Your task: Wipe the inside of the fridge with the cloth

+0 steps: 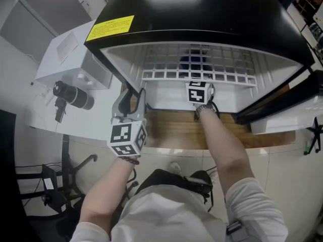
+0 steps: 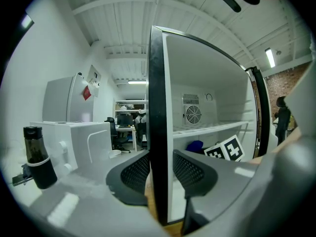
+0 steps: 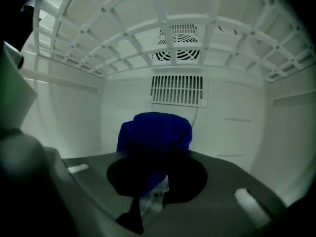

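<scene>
A small black fridge [image 1: 202, 14] stands open on a wooden top, its inside white. My left gripper [image 1: 132, 97] is outside at the fridge's front left, its jaws closed on the black front edge of the left side wall [image 2: 157, 107], one pad on each side [image 2: 160, 174]. My right gripper [image 1: 199, 87] reaches into the lower compartment under the white wire shelf [image 1: 202, 74]. It is shut on a bunched blue cloth [image 3: 155, 132], which sticks out past the fingertips [image 3: 158, 177] toward the back wall. The cloth [image 1: 194, 64] also shows through the shelf from above.
The fridge door [image 1: 282, 105] hangs open at the right. A white appliance [image 1: 70, 54] and a black cylinder [image 1: 73, 95] sit on the counter left of the fridge. A vent grille [image 3: 177, 89] and a round fan grille are on the back wall.
</scene>
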The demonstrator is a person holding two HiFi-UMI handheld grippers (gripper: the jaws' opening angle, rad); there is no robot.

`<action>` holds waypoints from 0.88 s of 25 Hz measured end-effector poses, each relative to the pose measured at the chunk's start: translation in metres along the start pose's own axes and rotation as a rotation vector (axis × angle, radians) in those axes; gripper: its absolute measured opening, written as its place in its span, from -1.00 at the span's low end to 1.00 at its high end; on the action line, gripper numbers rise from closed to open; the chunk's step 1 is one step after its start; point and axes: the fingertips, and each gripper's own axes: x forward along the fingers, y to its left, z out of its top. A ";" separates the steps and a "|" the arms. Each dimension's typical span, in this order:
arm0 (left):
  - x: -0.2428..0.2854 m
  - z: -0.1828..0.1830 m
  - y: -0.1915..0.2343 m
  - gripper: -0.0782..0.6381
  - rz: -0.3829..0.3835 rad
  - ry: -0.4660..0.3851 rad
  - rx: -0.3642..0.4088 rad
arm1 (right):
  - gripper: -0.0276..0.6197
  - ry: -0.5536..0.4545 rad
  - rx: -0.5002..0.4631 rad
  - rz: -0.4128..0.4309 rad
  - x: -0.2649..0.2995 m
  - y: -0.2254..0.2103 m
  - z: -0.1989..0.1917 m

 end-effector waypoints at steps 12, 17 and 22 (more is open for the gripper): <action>0.000 -0.001 0.001 -0.40 0.021 0.005 -0.013 | -0.70 0.013 0.019 -0.094 -0.011 -0.058 -0.010; 0.001 -0.001 0.001 -0.40 0.029 0.005 -0.017 | -0.70 0.016 0.035 -0.128 -0.015 -0.077 -0.014; 0.000 -0.002 0.001 -0.40 0.038 0.007 -0.018 | -0.70 0.025 0.047 -0.176 -0.021 -0.098 -0.019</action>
